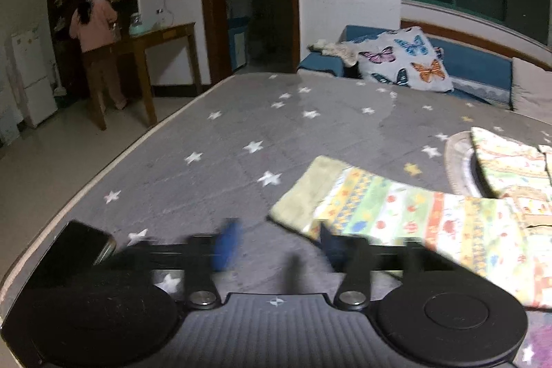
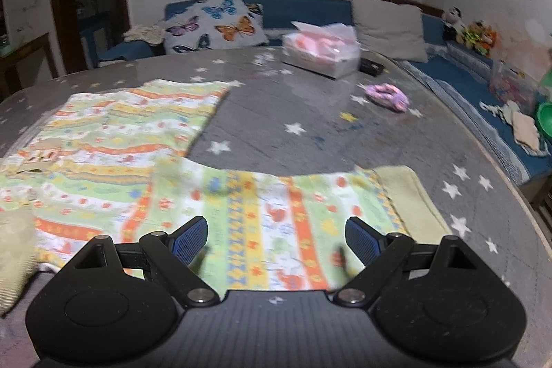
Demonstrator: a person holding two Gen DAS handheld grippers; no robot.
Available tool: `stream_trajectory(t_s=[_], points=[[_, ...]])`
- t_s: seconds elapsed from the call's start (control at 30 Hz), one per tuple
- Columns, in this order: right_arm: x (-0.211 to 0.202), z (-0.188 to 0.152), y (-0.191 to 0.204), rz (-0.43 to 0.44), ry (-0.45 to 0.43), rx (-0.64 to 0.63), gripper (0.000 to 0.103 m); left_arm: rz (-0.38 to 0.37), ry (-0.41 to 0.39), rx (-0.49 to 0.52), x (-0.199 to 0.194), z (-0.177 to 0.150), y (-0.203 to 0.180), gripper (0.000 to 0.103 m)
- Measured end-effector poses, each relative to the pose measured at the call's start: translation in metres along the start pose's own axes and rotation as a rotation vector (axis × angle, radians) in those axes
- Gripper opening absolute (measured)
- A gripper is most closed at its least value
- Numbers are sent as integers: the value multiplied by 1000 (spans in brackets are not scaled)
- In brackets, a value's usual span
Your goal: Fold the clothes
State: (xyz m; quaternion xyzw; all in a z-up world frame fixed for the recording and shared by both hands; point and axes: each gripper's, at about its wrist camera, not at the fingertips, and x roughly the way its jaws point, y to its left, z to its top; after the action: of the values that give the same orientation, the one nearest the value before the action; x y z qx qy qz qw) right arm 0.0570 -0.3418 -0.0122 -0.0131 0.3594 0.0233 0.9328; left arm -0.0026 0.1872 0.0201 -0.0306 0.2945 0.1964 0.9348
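Observation:
A child's garment (image 2: 114,140) with green, yellow and orange printed stripes lies spread on a grey star-patterned table (image 2: 327,112). One sleeve (image 2: 286,209) with a pale yellow cuff (image 2: 410,199) stretches right, under my right gripper (image 2: 276,240), which is open and empty just above it. In the left wrist view the other sleeve (image 1: 414,216) ends in a yellow cuff (image 1: 303,192). My left gripper (image 1: 279,244) is open, blurred, its right finger at the sleeve's near edge.
A dark phone (image 1: 79,244) lies at the table's left edge. A tissue box (image 2: 321,52) and a pink-purple toy (image 2: 388,97) sit on the far side. A butterfly pillow (image 2: 214,23) rests on the blue sofa. A person (image 1: 98,50) stands at a wooden desk.

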Motion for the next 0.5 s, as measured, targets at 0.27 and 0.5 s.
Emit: stream_trajectory(t_s=[0.27, 0.5], points=[[-12, 5, 46, 107, -35, -108, 89, -175, -65, 132, -23, 9, -64, 103], [-10, 2, 99, 217, -48, -228, 89, -305, -62, 251, -25, 6, -133, 103]])
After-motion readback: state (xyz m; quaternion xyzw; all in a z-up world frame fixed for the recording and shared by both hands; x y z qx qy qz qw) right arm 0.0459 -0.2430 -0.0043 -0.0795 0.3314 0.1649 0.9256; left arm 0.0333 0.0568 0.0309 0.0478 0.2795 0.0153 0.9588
